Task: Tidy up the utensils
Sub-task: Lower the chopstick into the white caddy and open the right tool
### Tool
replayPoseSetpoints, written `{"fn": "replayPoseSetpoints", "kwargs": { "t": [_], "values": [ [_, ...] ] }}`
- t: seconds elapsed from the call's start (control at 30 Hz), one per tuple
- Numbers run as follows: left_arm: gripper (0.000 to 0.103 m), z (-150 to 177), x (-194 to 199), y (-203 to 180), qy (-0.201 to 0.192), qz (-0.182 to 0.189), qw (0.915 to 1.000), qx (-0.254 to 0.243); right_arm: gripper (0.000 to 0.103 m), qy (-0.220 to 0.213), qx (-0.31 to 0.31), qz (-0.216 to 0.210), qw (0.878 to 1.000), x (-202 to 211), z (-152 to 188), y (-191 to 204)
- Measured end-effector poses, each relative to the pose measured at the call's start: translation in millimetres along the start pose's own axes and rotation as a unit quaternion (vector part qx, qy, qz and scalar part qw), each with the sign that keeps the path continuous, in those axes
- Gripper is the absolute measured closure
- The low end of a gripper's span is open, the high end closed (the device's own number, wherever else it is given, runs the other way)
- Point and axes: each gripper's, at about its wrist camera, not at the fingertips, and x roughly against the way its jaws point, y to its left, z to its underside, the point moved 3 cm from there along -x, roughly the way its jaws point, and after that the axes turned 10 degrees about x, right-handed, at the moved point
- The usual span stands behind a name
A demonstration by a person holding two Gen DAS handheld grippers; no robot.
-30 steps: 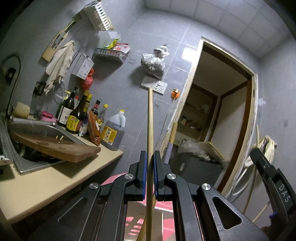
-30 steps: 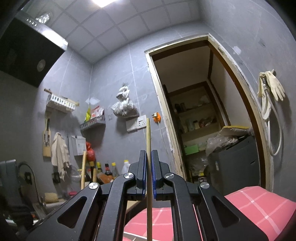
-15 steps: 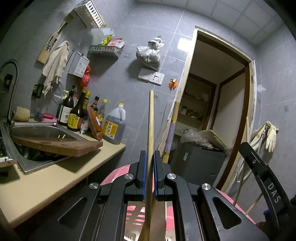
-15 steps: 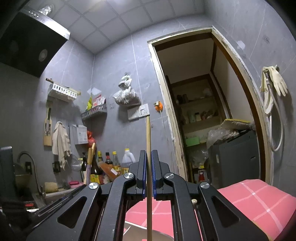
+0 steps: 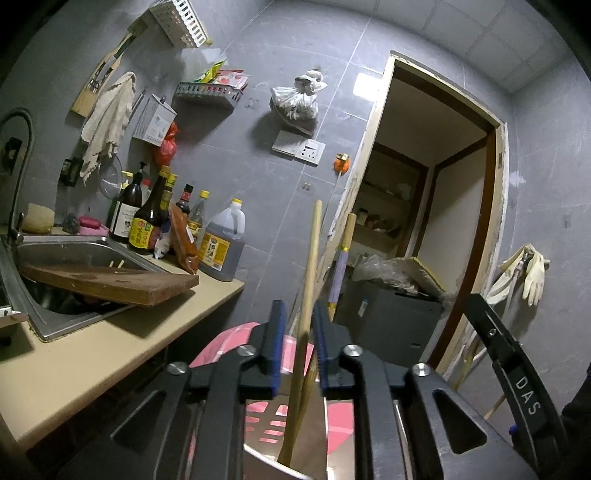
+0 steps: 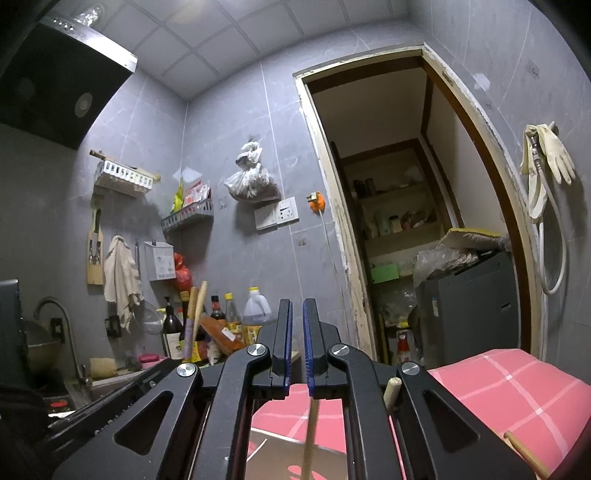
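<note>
Chopstick near-upright, top tilted right

Legible text: "DAS", in white capitals, is showing on the black arm of the right gripper, which is sitting to the right of the left gripper. The yellow labels on the bottles left of that gripper are carrying print too small to read.

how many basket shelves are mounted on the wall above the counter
2. A white basket is highest on the wall. A grey basket holding packets is lower and to its right, above the bottles. None looks hidden.
</note>
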Motion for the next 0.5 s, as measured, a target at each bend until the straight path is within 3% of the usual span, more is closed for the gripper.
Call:
{"fn": "replayPoseSetpoints", "kwargs": {
  "t": [0.13, 0.3, 0.5],
  "values": [
    [0.082, -4, 4, 2, 0.002, 0.006, 1.0, 0.007, 0.095, -0.001, 0.0, 0.003, 1.0, 1, -1, 0],
    [0.078, -9, 10, 4, 0.006, 0.006, 0.9999, 0.007, 0.084, -0.005, -0.005, 0.005, 1.0, 5, -4, -2],
    [0.073, -11, 16, 6, 0.009, 0.001, 0.9999, 0.009, 0.084, -0.007, -0.004, 0.007, 1.0, 9, -8, -1]
  ]
}}
